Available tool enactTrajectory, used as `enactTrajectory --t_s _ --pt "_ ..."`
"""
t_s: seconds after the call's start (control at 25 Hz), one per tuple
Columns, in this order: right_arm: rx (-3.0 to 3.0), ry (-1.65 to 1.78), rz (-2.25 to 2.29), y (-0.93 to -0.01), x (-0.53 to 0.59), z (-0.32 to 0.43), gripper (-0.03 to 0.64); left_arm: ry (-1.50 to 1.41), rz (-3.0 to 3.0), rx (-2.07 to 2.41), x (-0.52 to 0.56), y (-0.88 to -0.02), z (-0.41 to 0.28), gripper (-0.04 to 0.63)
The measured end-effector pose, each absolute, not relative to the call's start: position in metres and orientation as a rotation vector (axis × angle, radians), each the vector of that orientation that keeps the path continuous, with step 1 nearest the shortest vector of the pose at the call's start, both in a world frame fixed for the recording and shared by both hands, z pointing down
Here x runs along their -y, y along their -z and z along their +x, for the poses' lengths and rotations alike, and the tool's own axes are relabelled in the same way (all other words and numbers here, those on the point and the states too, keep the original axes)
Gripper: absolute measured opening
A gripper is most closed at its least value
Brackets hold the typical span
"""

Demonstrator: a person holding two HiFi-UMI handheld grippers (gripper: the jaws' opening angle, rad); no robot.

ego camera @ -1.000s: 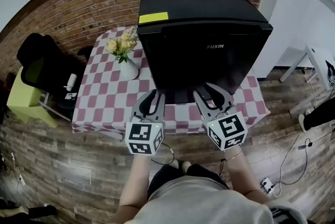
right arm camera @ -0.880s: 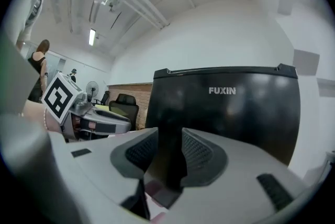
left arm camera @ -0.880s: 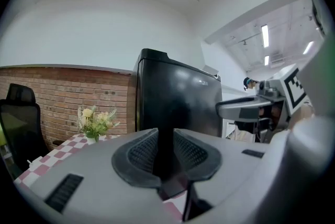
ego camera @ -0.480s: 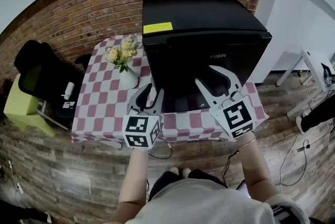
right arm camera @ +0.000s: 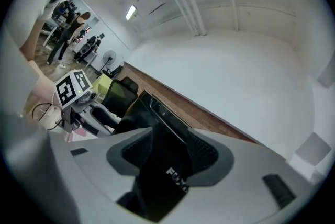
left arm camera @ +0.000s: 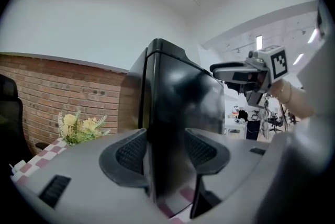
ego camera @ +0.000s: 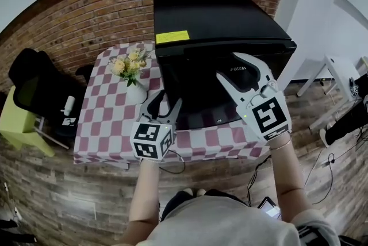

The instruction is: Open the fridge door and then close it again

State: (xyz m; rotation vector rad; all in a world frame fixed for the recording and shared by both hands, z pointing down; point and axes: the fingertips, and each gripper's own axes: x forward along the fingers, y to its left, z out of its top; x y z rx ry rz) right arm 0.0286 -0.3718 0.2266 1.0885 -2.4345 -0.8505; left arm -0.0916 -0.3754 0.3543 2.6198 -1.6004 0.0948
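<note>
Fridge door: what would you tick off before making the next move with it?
1. Fridge door shut: ok, looks flush.
2. Left hand-held gripper let go: ok, jaws have just been opening, door's edge lines up between them, not pinched.
3. Right hand-held gripper free: ok, jaws have just been opening, nothing between them.
4. Vase out of the way: ok, stands off to the left.
5. Hinge side: cannot tell.

Closed fridge (ego camera: 218,20) on checkered table (ego camera: 98,124), flower vase (ego camera: 135,92) beside, left gripper (ego camera: 168,97) and right gripper (ego camera: 227,65) before it, fingers just opened, empty
</note>
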Motion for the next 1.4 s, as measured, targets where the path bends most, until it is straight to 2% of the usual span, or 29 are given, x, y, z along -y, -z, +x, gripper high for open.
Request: enactTrajectory --t_s 0.56,1.4 --pt "2.151 0.999 0.652 -0.238 0.385 0.015 0.172 -0.111 2.683 1.504 0.389 -0.356 -0.092 0.21" --pt "2.046 0.987 0.607 -0.243 0.391 0.014 0.143 -0.073 2.734 1.424 0.391 -0.357 -0.093 0.213"
